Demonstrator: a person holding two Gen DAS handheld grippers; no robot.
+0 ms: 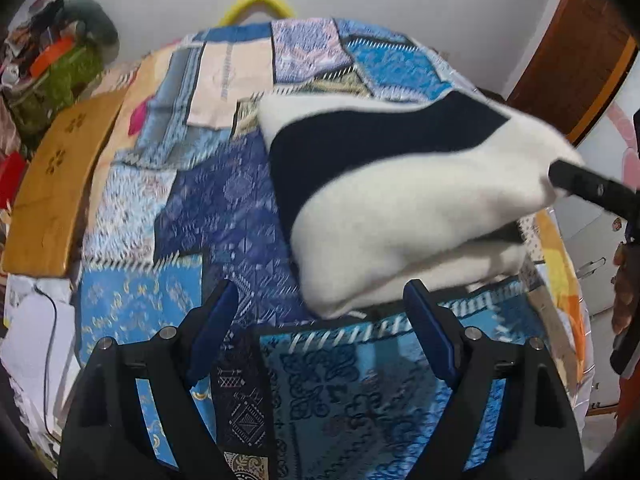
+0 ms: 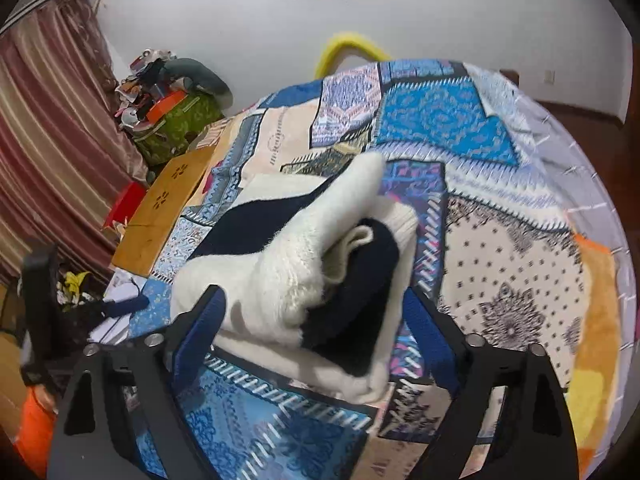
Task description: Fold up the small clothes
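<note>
A small white and navy knit garment (image 1: 400, 200) lies folded in a thick bundle on the blue patchwork bedspread (image 1: 192, 208). My left gripper (image 1: 320, 320) is open and empty, its blue pads just short of the bundle's near edge. My right gripper (image 2: 316, 328) is open, its fingers standing on either side of the bundle's near end (image 2: 320, 280) without closing on it. One right finger (image 1: 584, 188) shows in the left wrist view, touching the bundle's right end. A left finger (image 2: 124, 306) shows at the left of the right wrist view.
A wooden board (image 1: 60, 184) lies along the bed's left edge. A cluttered green bag (image 2: 176, 124) stands by striped curtains (image 2: 48, 140). A yellow curved object (image 1: 256, 4) rises behind the bed. A wooden door (image 1: 580, 52) is at the right.
</note>
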